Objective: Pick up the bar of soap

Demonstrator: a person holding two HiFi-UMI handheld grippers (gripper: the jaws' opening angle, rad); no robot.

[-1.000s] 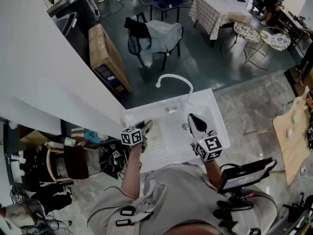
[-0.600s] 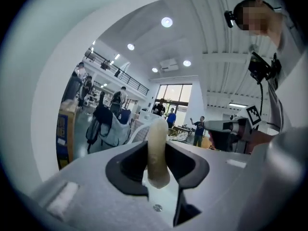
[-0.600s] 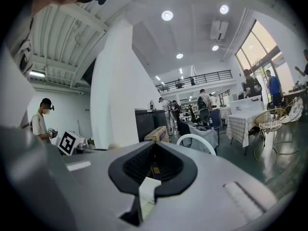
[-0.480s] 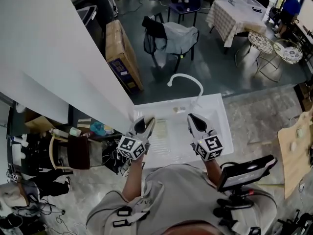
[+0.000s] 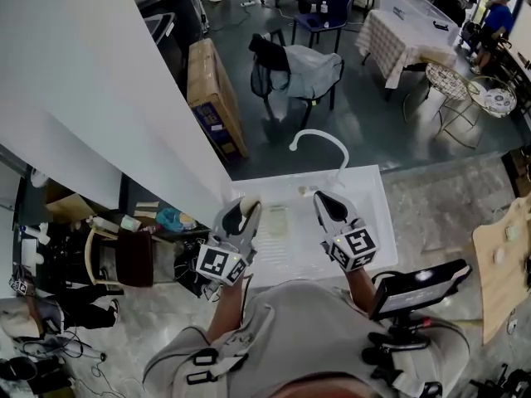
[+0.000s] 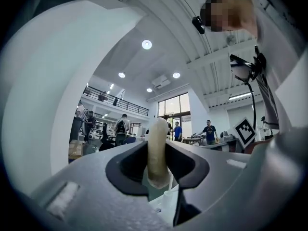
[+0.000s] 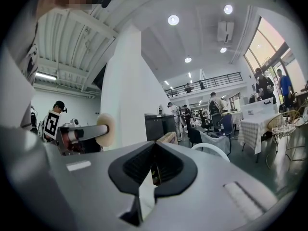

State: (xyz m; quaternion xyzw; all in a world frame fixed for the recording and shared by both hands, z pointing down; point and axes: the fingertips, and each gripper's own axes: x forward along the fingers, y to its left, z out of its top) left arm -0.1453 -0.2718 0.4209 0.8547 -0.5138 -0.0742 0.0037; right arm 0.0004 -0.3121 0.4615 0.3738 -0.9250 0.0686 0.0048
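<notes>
Between left gripper [image 5: 243, 211] jaws: pale cream soap bar [image 6: 157, 150], upright, edge-on.

Left tongs [image 5: 241, 216] and right tongs [image 5: 326, 206] hover side by side above white sink [image 5: 372, 222]

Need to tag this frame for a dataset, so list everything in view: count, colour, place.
bar of soap: one, pale cream, clamped between the left gripper's jaws
sink: one, white, under both grippers
faucet: one, white, curved, at the sink's far edge
cardboard box: one, brown, on the floor by the wall
chair: one, dark, draped with grey cloth, beyond the faucet
left gripper: grey, shut on the soap
right gripper: grey, jaws together, empty
</notes>
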